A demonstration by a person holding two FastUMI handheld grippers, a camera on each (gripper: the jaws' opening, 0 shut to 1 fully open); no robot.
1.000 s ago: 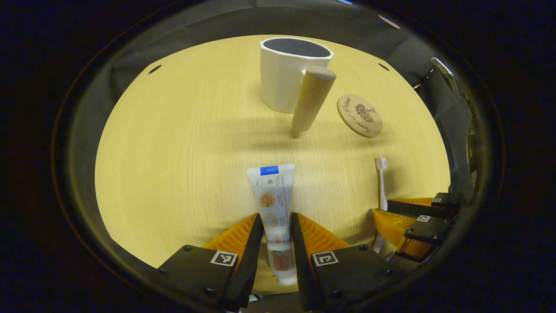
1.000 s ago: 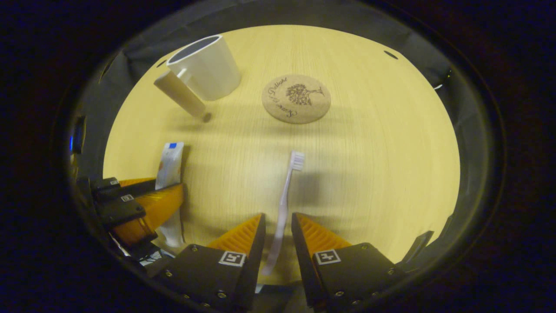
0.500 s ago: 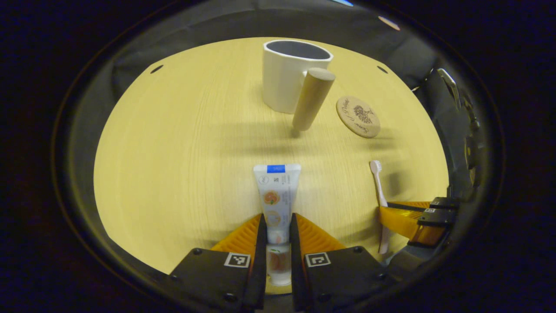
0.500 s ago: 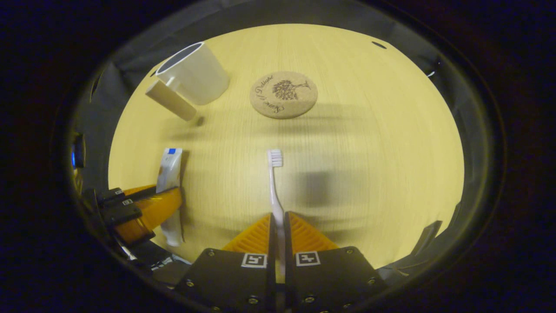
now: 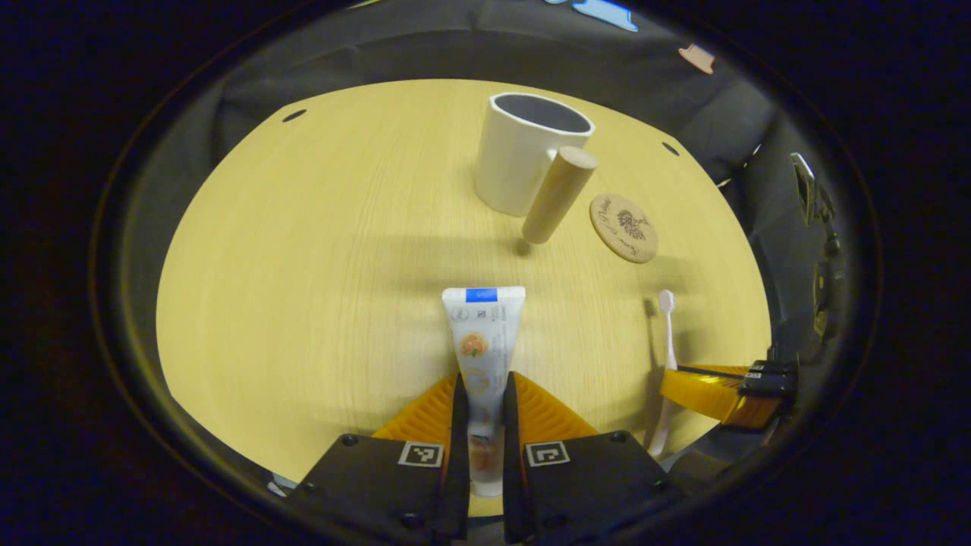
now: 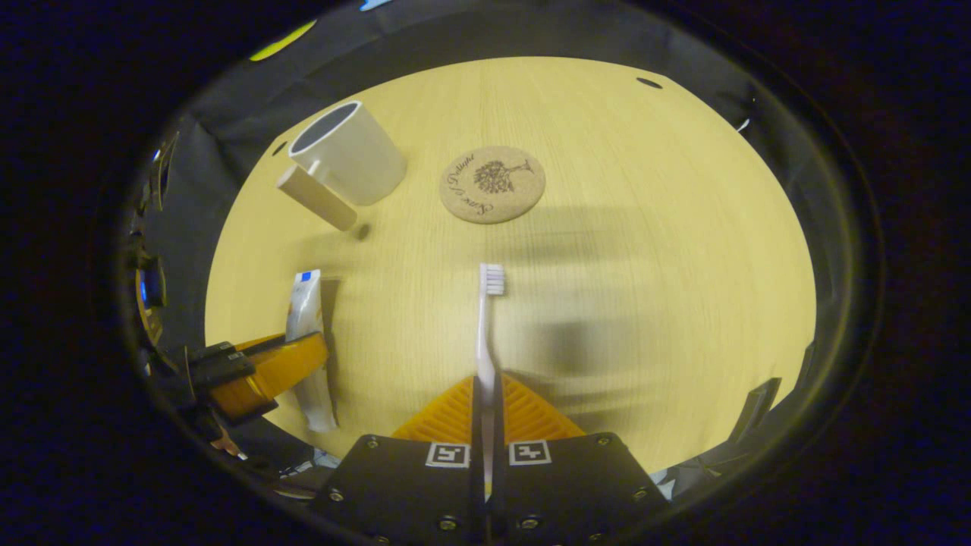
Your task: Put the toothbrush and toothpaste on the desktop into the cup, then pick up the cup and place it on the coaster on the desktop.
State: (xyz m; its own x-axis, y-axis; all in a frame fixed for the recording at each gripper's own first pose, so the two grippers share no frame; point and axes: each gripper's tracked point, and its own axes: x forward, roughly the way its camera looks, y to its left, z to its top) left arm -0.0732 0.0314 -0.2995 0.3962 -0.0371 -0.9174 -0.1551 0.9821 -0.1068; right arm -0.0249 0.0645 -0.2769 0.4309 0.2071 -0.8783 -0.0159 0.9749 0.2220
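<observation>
My left gripper (image 5: 481, 390) is shut on the white toothpaste tube (image 5: 482, 341), whose flat blue-edged end points toward the cup and which hangs a little above the wooden desktop (image 5: 303, 265). My right gripper (image 6: 485, 390) is shut on the handle of a pale toothbrush (image 6: 485, 326), bristles forward, also raised off the wood. A white cup (image 5: 523, 159) with a wooden rod handle (image 5: 557, 196) stands upright at the far side, with nothing visible inside it. A round cork coaster (image 6: 492, 184) lies just right of it. The left gripper (image 6: 265, 368) with the tube (image 6: 307, 334) appears at the left of the right gripper view.
The desktop is round, ringed by black cloth. Small dark holes (image 5: 293, 115) sit near its far rim. My right gripper (image 5: 721, 387) with the toothbrush (image 5: 667, 334) shows at the right of the left gripper view. Metal fittings (image 5: 804, 182) stand beyond the right edge.
Both grippers went from open around their objects to shut on them, then rose off the desktop with the tube and the toothbrush. The cup and coaster look farther away now.
</observation>
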